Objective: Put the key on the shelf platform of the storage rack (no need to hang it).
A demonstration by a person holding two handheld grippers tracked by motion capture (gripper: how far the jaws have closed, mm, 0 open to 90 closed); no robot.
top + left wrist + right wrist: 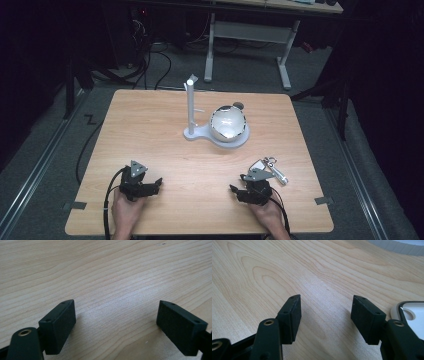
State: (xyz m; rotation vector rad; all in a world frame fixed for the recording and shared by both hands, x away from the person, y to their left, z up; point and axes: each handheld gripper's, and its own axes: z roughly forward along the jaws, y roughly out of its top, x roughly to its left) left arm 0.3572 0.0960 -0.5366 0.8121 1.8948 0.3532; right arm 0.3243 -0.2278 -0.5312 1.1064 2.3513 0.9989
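On the wooden table (pixel 165 125) the white stand (pixel 192 112) with its bowl (pixel 228 124) waits untouched and the keys (pixel 272 167) lie just beside the right gripper (pixel 241 192), while it and the left gripper (pixel 152 186) rest with jaws spread and empty, so everything seems left to do.

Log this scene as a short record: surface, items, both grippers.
surface: wooden table
stand: white post on a flat base, mid-table
bowl: shiny metal bowl, on the base beside the post
keys: key bunch with a white tag, on the table next to the right gripper
left gripper: open, nothing between the jaws, low over bare wood
right gripper: open, nothing between the jaws, near the table's front edge
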